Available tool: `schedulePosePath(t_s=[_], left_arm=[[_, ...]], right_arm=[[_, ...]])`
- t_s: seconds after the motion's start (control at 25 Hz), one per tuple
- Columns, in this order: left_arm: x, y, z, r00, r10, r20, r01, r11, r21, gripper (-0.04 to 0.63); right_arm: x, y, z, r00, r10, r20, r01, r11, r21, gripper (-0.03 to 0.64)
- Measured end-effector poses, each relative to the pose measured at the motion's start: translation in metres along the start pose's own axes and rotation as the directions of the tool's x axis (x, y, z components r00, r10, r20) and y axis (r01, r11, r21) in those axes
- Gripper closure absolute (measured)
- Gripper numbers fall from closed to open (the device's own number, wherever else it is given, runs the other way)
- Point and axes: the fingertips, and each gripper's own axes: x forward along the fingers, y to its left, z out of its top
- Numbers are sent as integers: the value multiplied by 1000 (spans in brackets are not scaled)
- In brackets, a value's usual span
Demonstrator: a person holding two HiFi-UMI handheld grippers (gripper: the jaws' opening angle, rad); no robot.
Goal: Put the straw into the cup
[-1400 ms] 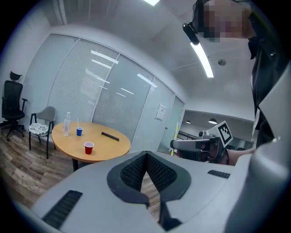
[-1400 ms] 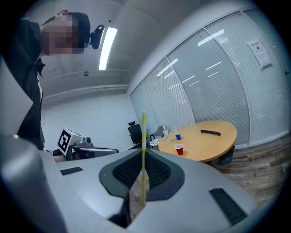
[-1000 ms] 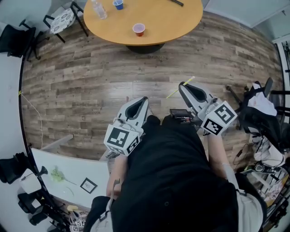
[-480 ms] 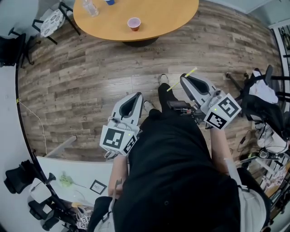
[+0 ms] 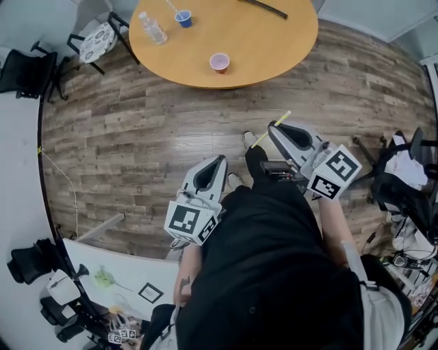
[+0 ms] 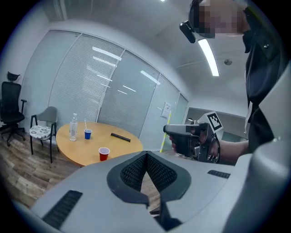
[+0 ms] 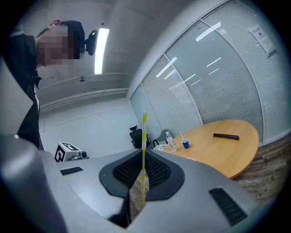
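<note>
Yellow-and-white striped thin straw [image 7: 143,150] is pinched in the grey right gripper [image 7: 142,157]. That gripper's own view shows its jaws pressed on the straw's lower part, with the long top part sticking out past the tips. The head view shows the straw slanted, its far end aimed away from the person, toward the table's side.

Only the left gripper view shows the small red cup [image 6: 104,154] from the side. It stands upright near the edge of the round wooden table [image 6: 82,150], well apart from the straw. The grey left gripper [image 6: 146,155] has its jaws closed at the tips with nothing held.

From above, both grippers are held out in front of the person's body, over the wood plank floor [image 5: 137,137], pointing at the table. A small blue cup [image 5: 183,18] and a clear bottle [image 5: 153,29] stand at the table's far side.
</note>
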Motion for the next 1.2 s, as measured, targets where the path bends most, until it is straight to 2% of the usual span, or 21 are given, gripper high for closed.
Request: schedulePosePath(t_s=[0.32, 0.64, 1.0, 1.2], left_arm=[[54, 29, 41, 998, 68, 18, -68, 998, 5, 583], [102, 53, 58, 989, 147, 2, -147, 989, -10, 584], [138, 75, 78, 967, 256, 8, -255, 965, -57, 584], [144, 84, 81, 949, 314, 3, -313, 947, -71, 583]], right_arm=[[48, -56, 34, 996, 90, 7, -91, 995, 33, 589], [88, -111, 51, 987, 159, -12, -158, 986, 59, 589], [141, -169, 65, 978, 205, -34, -201, 975, 97, 589], [174, -191, 65, 976, 214, -50, -210, 975, 72, 589]])
